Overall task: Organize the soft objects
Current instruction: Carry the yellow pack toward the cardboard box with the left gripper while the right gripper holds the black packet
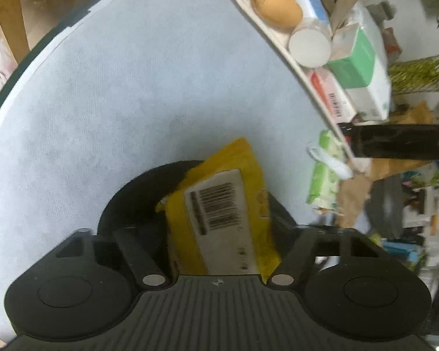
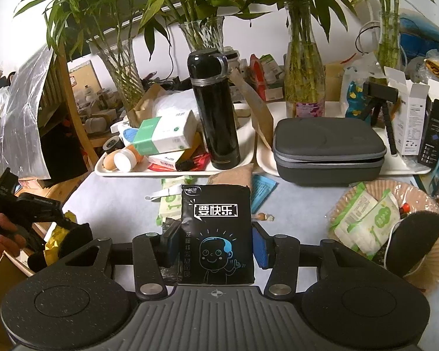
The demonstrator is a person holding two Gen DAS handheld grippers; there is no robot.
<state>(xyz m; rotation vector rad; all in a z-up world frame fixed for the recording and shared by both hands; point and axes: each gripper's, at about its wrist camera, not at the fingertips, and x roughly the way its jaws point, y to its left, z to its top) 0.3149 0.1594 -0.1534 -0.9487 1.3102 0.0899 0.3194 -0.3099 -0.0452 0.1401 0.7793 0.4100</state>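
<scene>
Left gripper (image 1: 219, 204) clamps yellow packet (image 1: 222, 201); right gripper (image 2: 216, 242) clamps black tissue pack (image 2: 216, 234).

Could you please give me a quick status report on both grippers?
Left gripper shut on yellow barcoded packet. Right gripper shut on black cartoon tissue pack. Green wipes pouch lies just ahead.

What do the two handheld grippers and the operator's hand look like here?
Both grippers, left gripper and right gripper, share a black ribbed body, two round side discs, angled black linkage arms with silver pivot pins and a small crosshair mark. The right one's pads look blue. The person's bare hand shows; no sleeve visible.
</scene>
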